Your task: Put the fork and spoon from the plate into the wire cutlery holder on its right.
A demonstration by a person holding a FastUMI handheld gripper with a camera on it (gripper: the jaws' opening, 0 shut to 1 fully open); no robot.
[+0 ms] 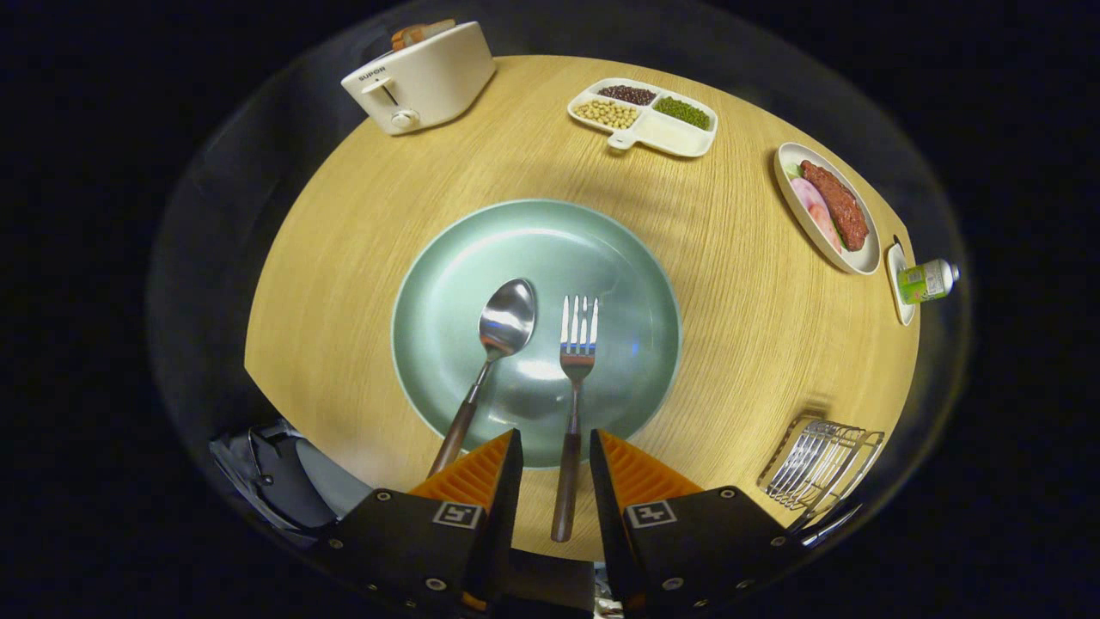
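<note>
The tongs (554,447) stand apart at the bottom centre of the frame, their two orange fingers (477,468) flanking the fork's handle without pressing on it; the fork (574,404) lies with its long axis running almost straight up the frame, tines pointing away from the tongs onto the middle of the green plate (447,258), brown handle trailing back over the plate's near rim and down between the fingers; the spoon (491,361) lies just left of the fork, apart from it, its axis tilted so the bowl sits toward the plate's centre and the brown handle slants down and left, passing the rim beside the left finger; the plate rests in the middle of the round wooden tabletop (344,258); the wire cutlery holder (821,468) sits at the lower right of the frame, near the tabletop's edge, well apart from the plate; a white toaster (421,77) stands at the upper left; a divided dish of beans (643,118) lies at the top centre; an oval dish of meat (827,206) lies at the upper right, with a small green bottle (926,281) on its side just below it.
</note>
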